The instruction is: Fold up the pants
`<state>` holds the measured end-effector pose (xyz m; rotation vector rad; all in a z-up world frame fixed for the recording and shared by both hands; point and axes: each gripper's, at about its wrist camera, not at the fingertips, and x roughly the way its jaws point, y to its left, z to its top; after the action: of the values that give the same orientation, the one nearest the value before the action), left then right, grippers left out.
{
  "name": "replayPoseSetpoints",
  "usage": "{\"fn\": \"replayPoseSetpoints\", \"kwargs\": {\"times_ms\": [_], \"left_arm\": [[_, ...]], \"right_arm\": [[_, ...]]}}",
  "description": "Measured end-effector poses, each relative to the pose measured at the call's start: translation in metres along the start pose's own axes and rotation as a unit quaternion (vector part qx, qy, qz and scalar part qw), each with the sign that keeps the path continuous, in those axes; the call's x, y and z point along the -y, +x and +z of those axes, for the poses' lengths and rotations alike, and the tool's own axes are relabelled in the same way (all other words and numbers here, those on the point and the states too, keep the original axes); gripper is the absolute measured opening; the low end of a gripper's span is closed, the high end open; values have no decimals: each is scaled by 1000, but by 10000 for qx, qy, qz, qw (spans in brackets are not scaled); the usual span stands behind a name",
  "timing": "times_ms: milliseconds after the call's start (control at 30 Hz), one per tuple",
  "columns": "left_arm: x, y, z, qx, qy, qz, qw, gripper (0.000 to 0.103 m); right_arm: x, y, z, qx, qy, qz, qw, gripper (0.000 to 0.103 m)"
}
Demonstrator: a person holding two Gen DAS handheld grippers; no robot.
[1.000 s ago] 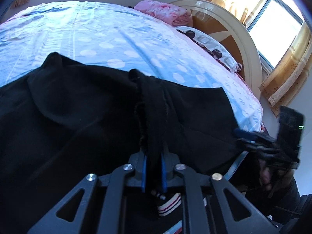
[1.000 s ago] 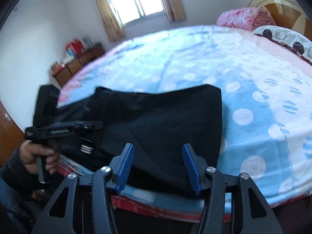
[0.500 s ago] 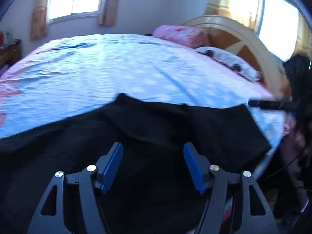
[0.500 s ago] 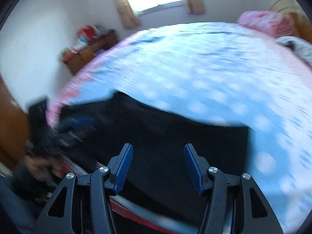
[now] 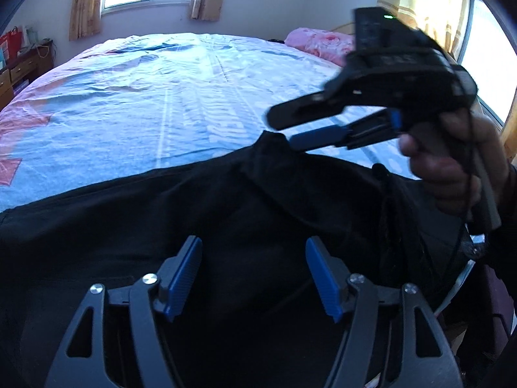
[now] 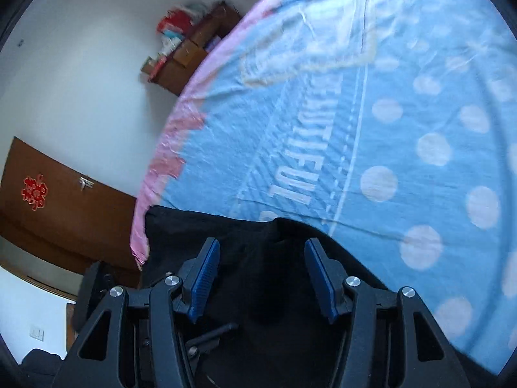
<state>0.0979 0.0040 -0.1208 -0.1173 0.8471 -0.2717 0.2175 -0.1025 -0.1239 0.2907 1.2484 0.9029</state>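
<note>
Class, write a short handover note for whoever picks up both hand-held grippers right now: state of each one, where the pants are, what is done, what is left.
Left hand-held gripper: jaws opening, nothing between the pads, above the black pants.
Right hand-held gripper: open, hovering over a raised peak of the pants, not gripping.
Pants: spread along the near edge of the bed, on the blue dotted sheet.
Done: cloth laid out, one flap lying over the rest.
Left: grasp an edge and complete the folds.
</note>
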Motion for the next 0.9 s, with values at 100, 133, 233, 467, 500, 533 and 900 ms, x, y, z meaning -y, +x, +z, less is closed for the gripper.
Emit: {"fn": "replayPoseSetpoints", "kwargs": {"times_ms": [100, 133, 233, 467, 500, 533, 900], "left_arm": [[1, 1, 1, -14, 53, -27, 10000, 76], [2, 2, 1, -16, 77, -33, 10000, 78], [1, 4, 2, 24, 76, -42, 10000, 80], [5, 2, 2, 56, 29, -54, 10000, 85], [3, -2, 1, 79, -54, -76, 9999, 85], [2, -7, 1, 142, -151, -117, 9997, 85], [-4, -36, -20, 114, -90, 603, 9981, 86]], "right_arm": [[2, 15, 7, -232, 3, 331, 9992, 56], [2, 19, 9, -262, -17, 319, 9991, 52], [-1, 26, 15, -168, -78, 116, 9998, 17], [25, 28, 29, 33, 352, -15, 9994, 12], [26, 24, 29, 57, 336, -103, 9994, 12], [24, 14, 29, 153, 315, -90, 9993, 12], [-4, -97, -81, 874, -217, -718, 9933, 49]]}}
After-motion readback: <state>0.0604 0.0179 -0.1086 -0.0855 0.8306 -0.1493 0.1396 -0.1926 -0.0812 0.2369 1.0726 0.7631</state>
